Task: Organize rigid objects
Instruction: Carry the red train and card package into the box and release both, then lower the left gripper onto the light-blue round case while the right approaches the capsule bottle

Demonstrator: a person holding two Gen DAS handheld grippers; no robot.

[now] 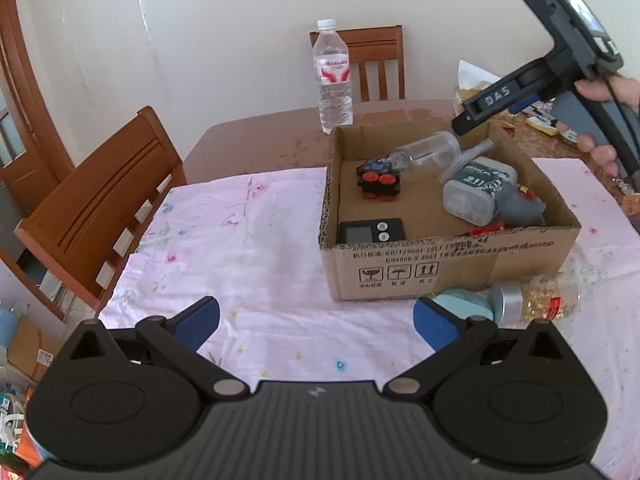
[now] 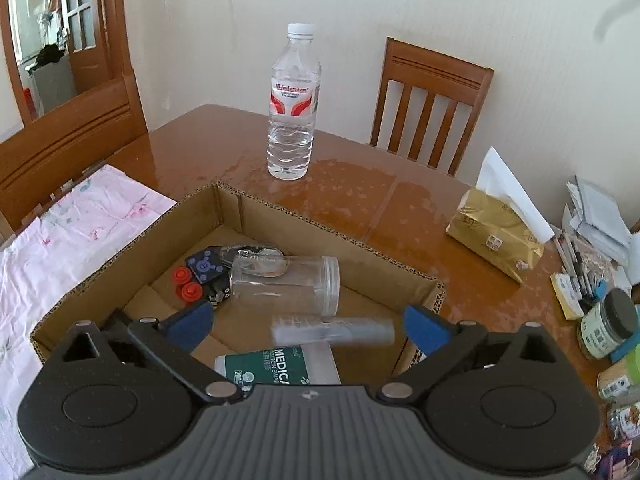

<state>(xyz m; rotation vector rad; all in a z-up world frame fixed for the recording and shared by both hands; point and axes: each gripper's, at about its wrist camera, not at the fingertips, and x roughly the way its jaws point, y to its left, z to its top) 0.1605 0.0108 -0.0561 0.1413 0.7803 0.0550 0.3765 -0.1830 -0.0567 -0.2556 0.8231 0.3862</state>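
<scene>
Cardboard box (image 1: 448, 268) half filled; jar (image 1: 532, 300) and disc (image 1: 464, 306) lie outside its near wall.
Pink cloth (image 1: 248, 264) carries the box near its far edge; toy (image 1: 376, 182), clear jar (image 2: 286, 282), swab tub (image 1: 474, 192) and timer (image 1: 370, 231) lie inside. Next pick, I judge: the glitter jar against the near wall, taken across its body, lifted clear of the rim before release. Right gripper (image 2: 308, 328) hangs wide over the box, holding nothing; a grey tube (image 2: 332, 330) lies below it. Left gripper (image 1: 316, 320) is wide, empty, over bare cloth.
</scene>
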